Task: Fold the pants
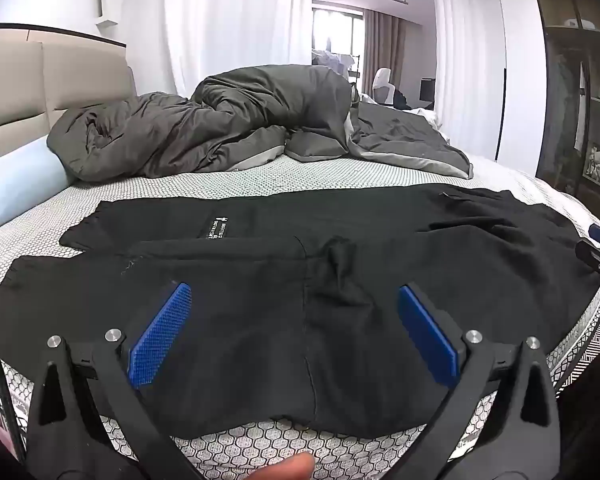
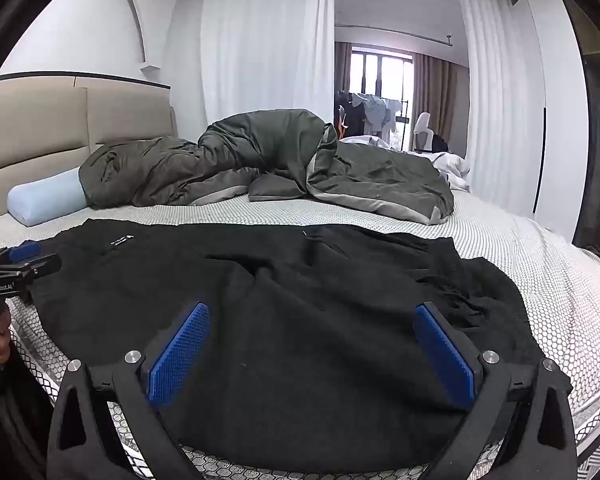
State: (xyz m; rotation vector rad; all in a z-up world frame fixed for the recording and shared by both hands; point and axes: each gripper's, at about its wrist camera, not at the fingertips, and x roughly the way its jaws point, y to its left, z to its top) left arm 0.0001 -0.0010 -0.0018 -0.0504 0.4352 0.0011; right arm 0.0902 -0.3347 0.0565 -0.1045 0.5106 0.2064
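From the left wrist camera, the black pants lie spread across the near edge of the bed's honeycomb-patterned mattress cover, running sideways in front of the camera. A white printed label shows on the cloth toward the headboard end, and a seam runs down the middle of the near fabric. The left gripper hangs just above the pants with its blue-padded fingers spread wide and nothing between them. Beyond the pants a rumpled dark grey duvet is heaped across the far side of the mattress, and a pale blue pillow rests by the beige headboard. At the right edge of the pants, a part of the right gripper pokes into view

From the right wrist camera, the same pants fill the near part of the bed, with bunched, wrinkled cloth at the end away from the headboard. The right gripper is poised over them, its blue pads far apart and gripping nothing. At the headboard end of the pants the left gripper shows from the side; from here I cannot tell how its fingers stand. The duvet and pillow lie behind the pants, white curtains hang past the bed, and clothes on a drying rack stand by the window
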